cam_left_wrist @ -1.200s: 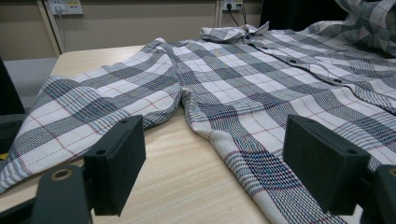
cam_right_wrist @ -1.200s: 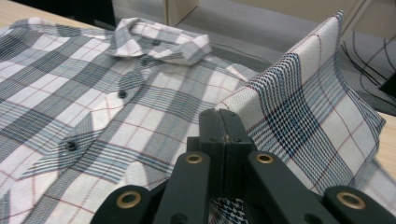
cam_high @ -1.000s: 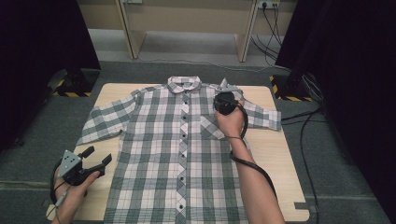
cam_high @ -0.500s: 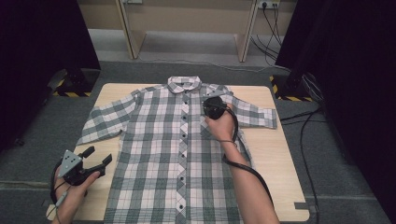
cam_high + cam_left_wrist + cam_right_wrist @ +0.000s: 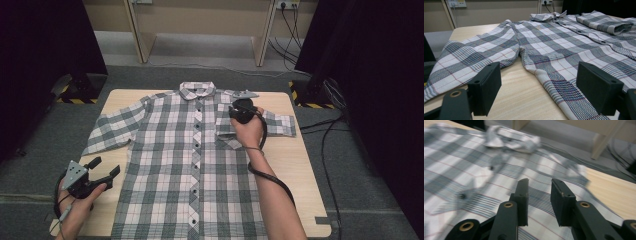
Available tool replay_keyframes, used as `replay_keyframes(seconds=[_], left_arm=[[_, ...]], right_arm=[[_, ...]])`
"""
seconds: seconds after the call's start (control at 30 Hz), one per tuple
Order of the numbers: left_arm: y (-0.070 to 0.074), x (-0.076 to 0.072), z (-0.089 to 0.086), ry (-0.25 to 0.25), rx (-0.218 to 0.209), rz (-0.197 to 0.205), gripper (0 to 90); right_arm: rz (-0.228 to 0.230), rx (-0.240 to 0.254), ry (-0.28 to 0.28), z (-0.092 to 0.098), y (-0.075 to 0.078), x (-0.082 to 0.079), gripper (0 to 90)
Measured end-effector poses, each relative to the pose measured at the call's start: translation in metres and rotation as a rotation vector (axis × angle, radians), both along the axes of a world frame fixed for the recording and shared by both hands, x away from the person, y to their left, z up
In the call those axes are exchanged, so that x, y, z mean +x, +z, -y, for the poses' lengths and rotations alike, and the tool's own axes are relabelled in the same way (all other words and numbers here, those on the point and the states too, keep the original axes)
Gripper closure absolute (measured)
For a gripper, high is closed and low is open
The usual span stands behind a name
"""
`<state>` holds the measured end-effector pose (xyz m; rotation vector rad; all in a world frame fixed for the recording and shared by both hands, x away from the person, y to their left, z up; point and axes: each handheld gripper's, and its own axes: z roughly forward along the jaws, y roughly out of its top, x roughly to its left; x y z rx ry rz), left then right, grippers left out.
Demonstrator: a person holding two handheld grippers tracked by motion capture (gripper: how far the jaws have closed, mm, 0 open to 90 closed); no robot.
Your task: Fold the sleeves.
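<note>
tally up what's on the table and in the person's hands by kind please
Plaid shirt: 1
Wooden table: 1
Hand-held grippers: 2, the left gripper beside the shirt's hem, the right gripper over the shirt near the collar
Total: 4

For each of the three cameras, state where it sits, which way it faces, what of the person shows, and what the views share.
High view: fixed above the person's side, facing forward and down on the table; both forearms enter from below, the left gripper at the shirt's near left corner, the right gripper over its chest.
Left gripper view: rides low on the left gripper, looking across the plaid shirt between wide-open jaws.
Right gripper view: rides on the right gripper, facing the collar; its jaws have just been opening, nothing between them.
Shared: the shirt and table.
</note>
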<state>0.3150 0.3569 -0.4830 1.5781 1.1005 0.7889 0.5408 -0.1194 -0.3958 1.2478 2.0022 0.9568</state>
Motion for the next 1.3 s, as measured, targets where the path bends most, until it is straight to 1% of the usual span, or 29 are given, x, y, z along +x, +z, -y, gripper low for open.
replay_keyframes(seconds=[0.1, 0.23, 0.33, 0.47, 0.57, 0.63, 0.67, 0.7, 0.87, 0.97, 1.03, 1.17, 1.2, 1.23, 1.3], left_arm=[[0.000, 0.000, 0.000, 0.000, 0.006, -0.002, 19.5], [0.000, 0.000, 0.001, 0.000, 0.013, 0.000, 19.6], [0.000, 0.000, 0.002, 0.001, 0.015, 0.000, 19.6], [0.000, 0.000, 0.002, 0.001, 0.016, -0.001, 19.6], [0.000, 0.000, 0.002, 0.001, 0.017, -0.002, 19.6], [0.000, 0.001, 0.002, 0.001, 0.020, -0.004, 19.6], [0.000, 0.001, 0.002, 0.001, 0.021, -0.005, 19.6], [0.000, 0.001, 0.002, 0.001, 0.023, -0.005, 19.6], [0.000, 0.001, 0.002, 0.002, 0.024, -0.006, 19.7], [0.000, 0.001, 0.003, 0.002, 0.025, -0.005, 19.7], [0.000, 0.000, 0.003, 0.002, 0.025, -0.004, 19.8], [0.000, 0.000, 0.002, 0.001, 0.023, -0.003, 19.9], [0.000, 0.000, 0.002, 0.000, 0.022, -0.004, 19.9], [0.000, 0.001, 0.002, 0.000, 0.023, -0.005, 19.8], [0.000, 0.001, 0.002, -0.002, 0.024, -0.006, 19.8]], right_arm=[[-0.012, -0.015, -0.056, 0.023, -0.003, 0.001, 66.3], [-0.024, -0.024, -0.115, 0.053, -0.009, -0.001, 64.8], [-0.037, -0.015, -0.171, 0.077, -0.013, -0.003, 62.7], [-0.048, -0.015, -0.228, 0.102, -0.021, -0.006, 61.6], [-0.068, -0.013, -0.272, 0.121, -0.030, -0.007, 59.5], [-0.089, 0.006, -0.296, 0.132, -0.036, -0.008, 55.8], [-0.098, 0.007, -0.315, 0.137, -0.038, -0.008, 54.7], [-0.103, 0.008, -0.322, 0.141, -0.041, -0.008, 54.6], [-0.134, 0.010, -0.351, 0.159, -0.053, -0.009, 52.7], [-0.164, 0.014, -0.370, 0.164, -0.062, -0.009, 48.3], [-0.185, 0.019, -0.373, 0.166, -0.068, -0.009, 48.4], [-0.177, 0.013, -0.371, 0.166, -0.072, -0.010, 50.5], [-0.177, 0.010, -0.362, 0.166, -0.071, -0.010, 52.5], [-0.174, 0.006, -0.357, 0.166, -0.072, -0.010, 58.1], [-0.173, 0.026, -0.362, 0.166, -0.072, -0.012, 65.8]])
